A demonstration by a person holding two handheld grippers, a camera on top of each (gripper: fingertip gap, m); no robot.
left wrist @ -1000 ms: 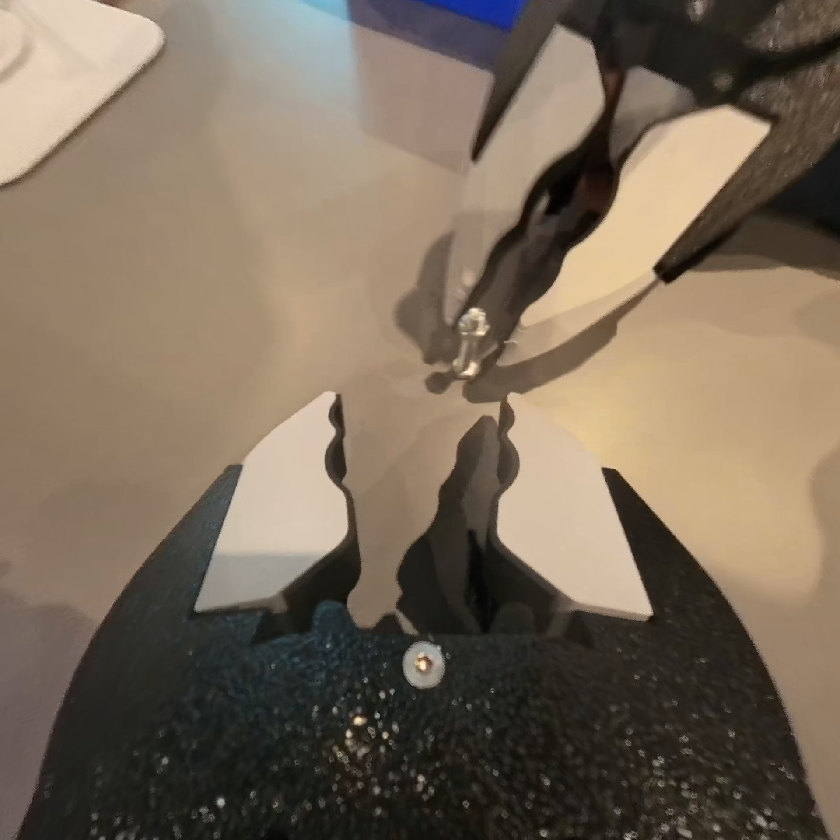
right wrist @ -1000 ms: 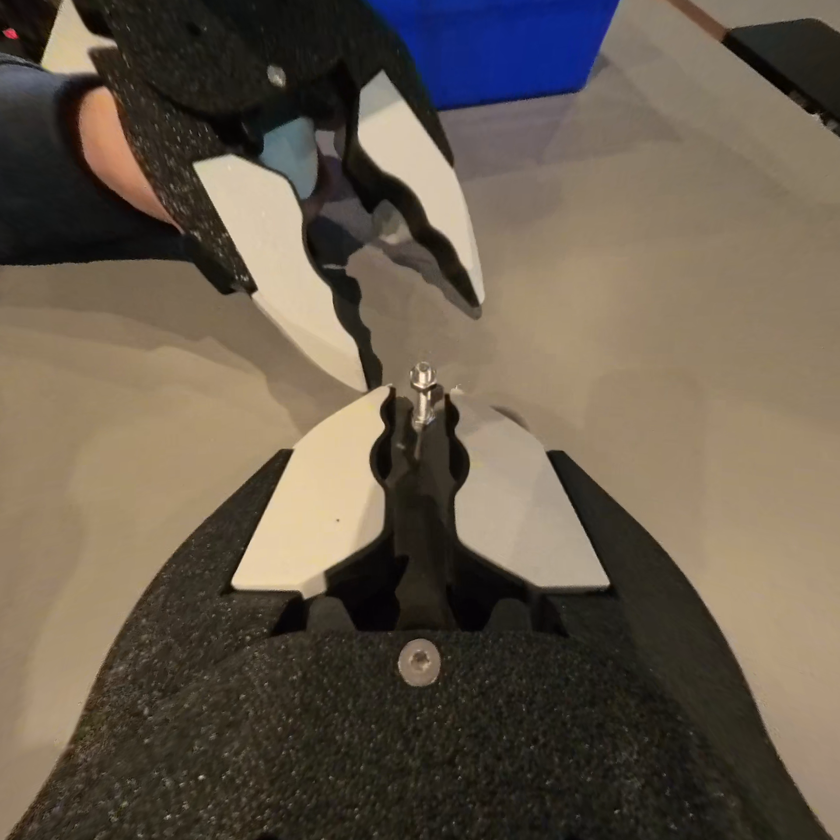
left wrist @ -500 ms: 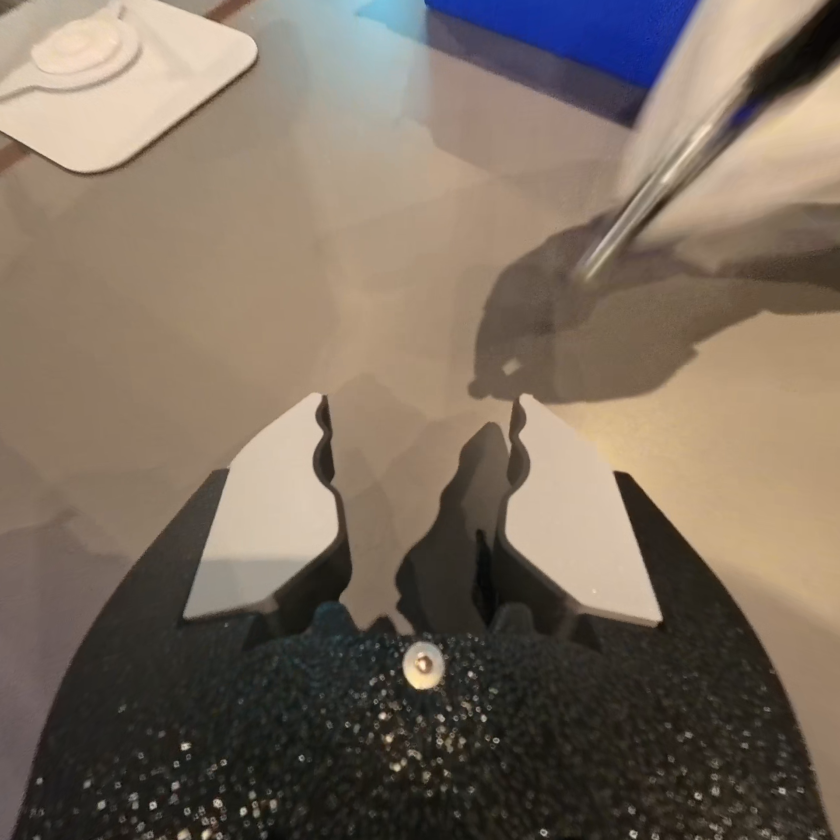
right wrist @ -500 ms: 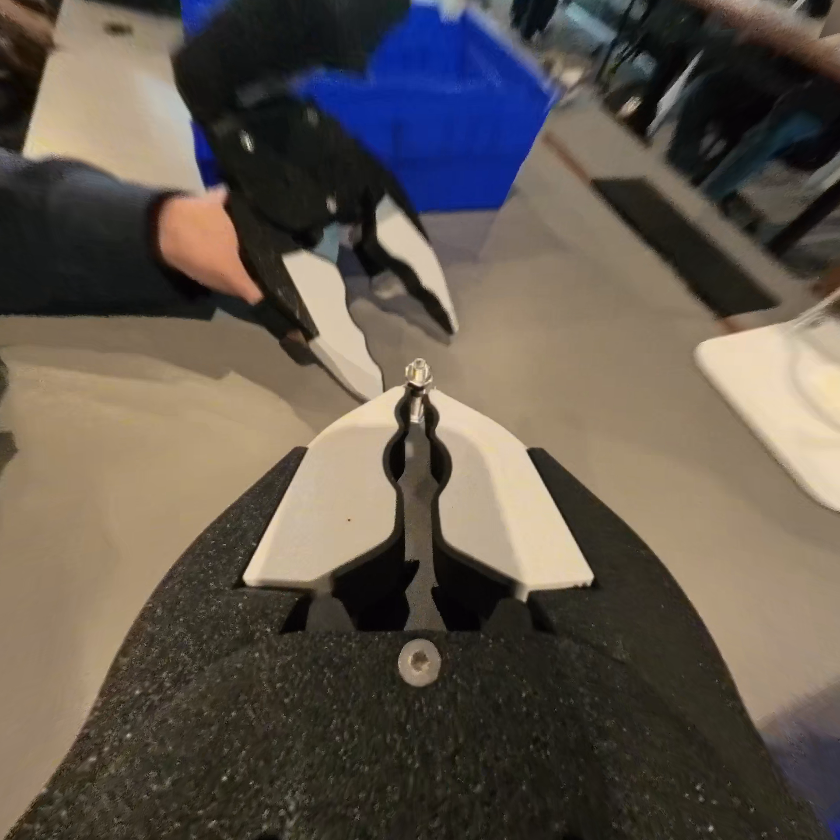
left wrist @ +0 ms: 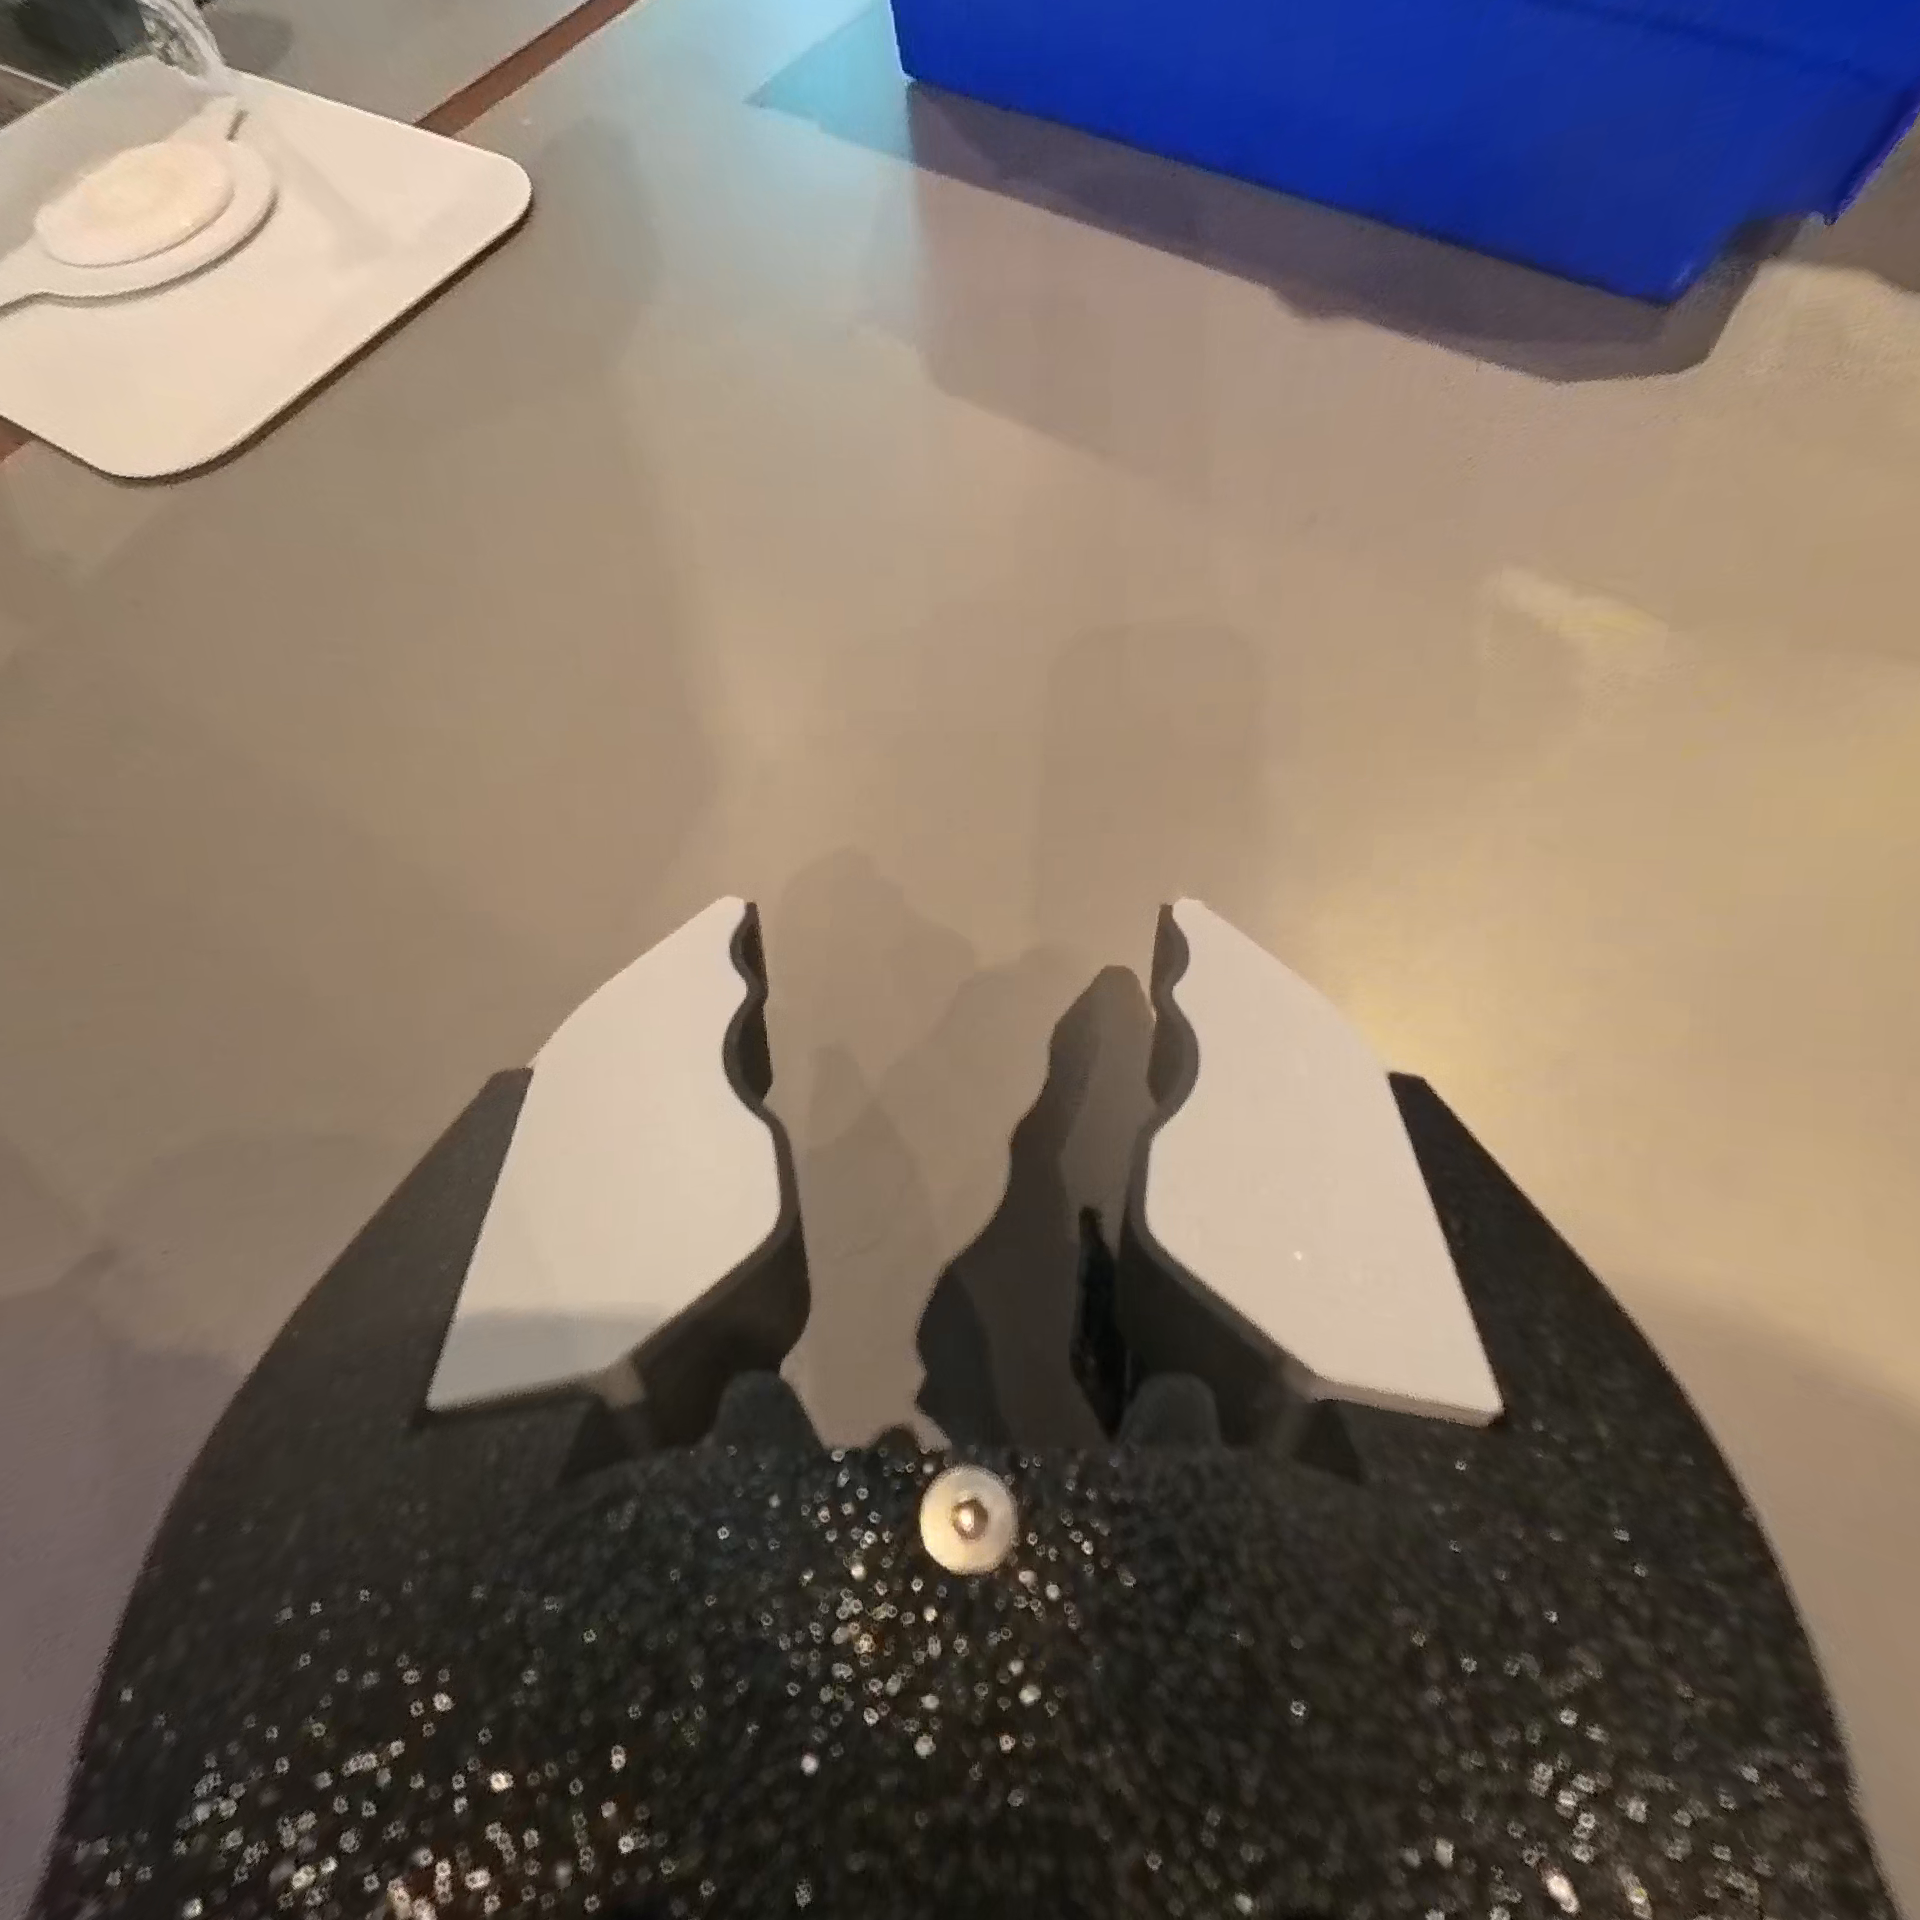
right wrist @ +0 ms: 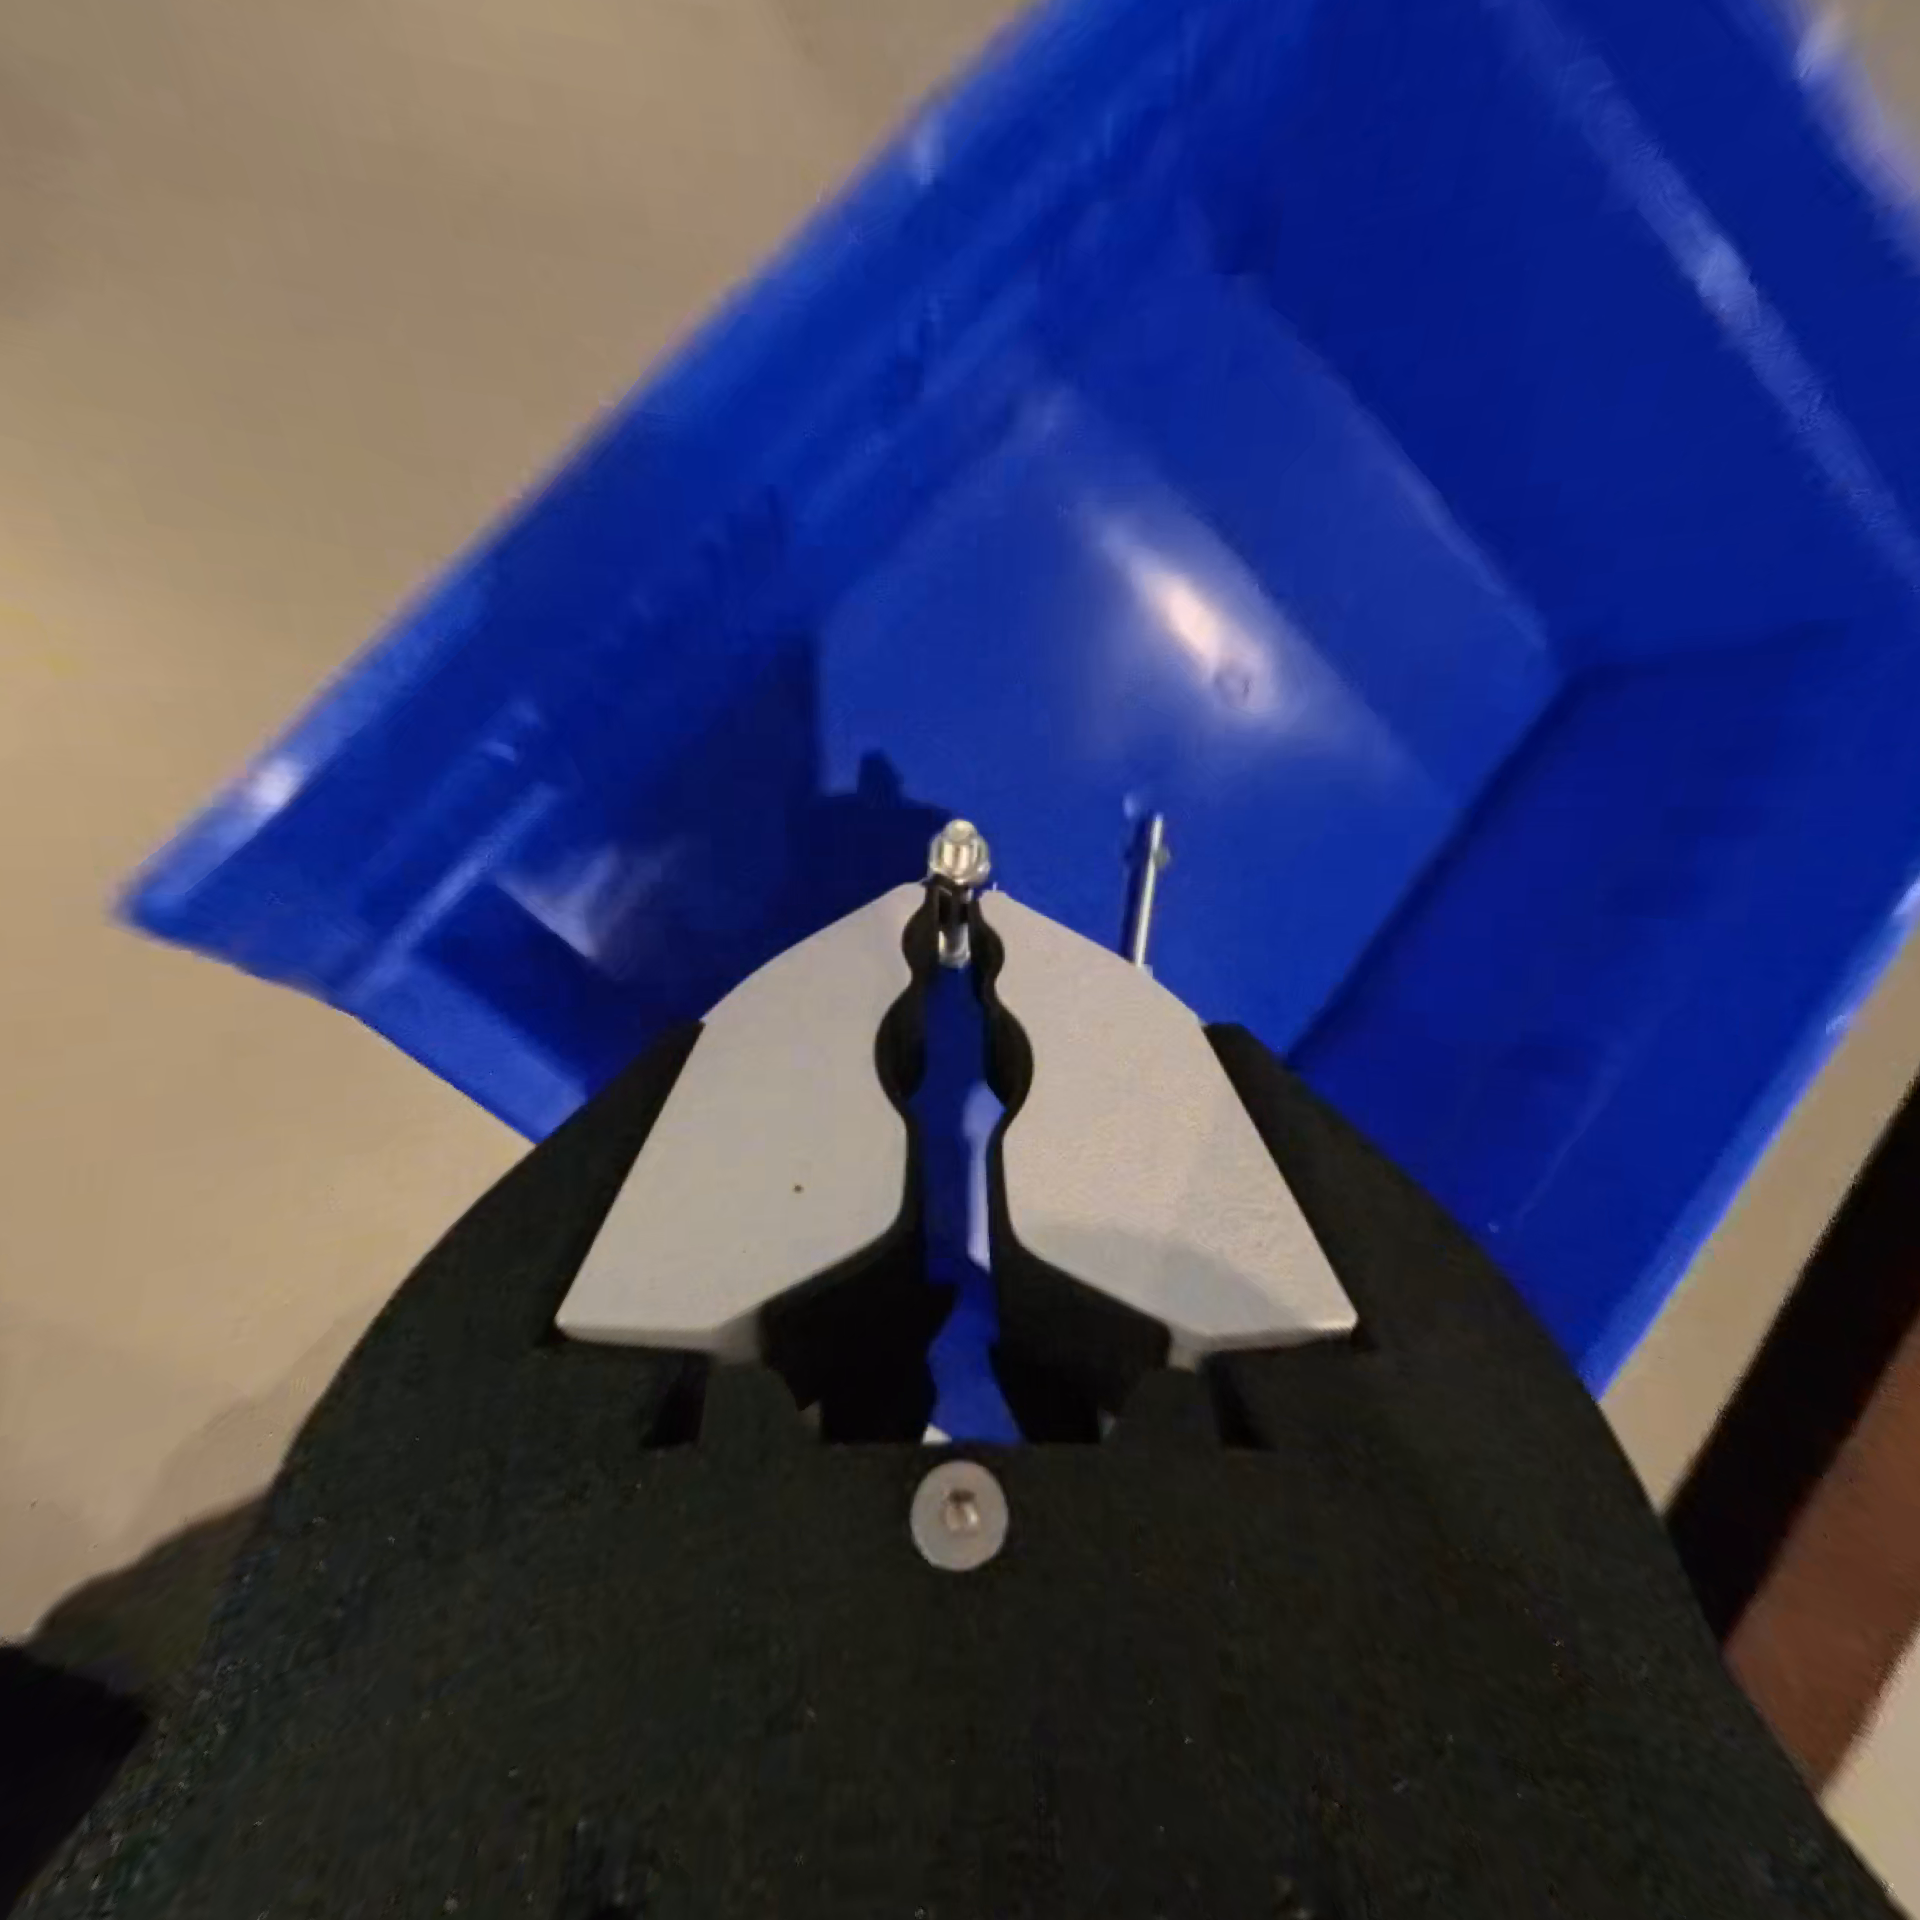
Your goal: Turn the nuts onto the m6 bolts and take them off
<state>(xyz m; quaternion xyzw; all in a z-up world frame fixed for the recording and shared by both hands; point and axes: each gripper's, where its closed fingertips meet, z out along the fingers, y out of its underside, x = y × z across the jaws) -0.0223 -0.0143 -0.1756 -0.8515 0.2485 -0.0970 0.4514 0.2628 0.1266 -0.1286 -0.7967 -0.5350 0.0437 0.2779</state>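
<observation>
Since the earlier frames, the right gripper [right wrist: 958, 902] has swung away from the left gripper [left wrist: 956, 914] and is now hanging over the blue bin [right wrist: 1558, 831], pitched down toward its floor. Across the grey table [left wrist: 727, 623], the bin is standing at the far edge, and a white tray [left wrist: 343, 249] is lying at the far left. Over bare tabletop, the left gripper is pointing forward, level, with its jaws standing well apart and holding nothing. Pressed together at the tips, the right gripper's jaws are clamping the bolt [right wrist: 954, 940], whose nut [right wrist: 958, 850] is projecting beyond them. A second bolt [right wrist: 1146, 883] is lying inside the bin, just right of the gripper's tips.
</observation>
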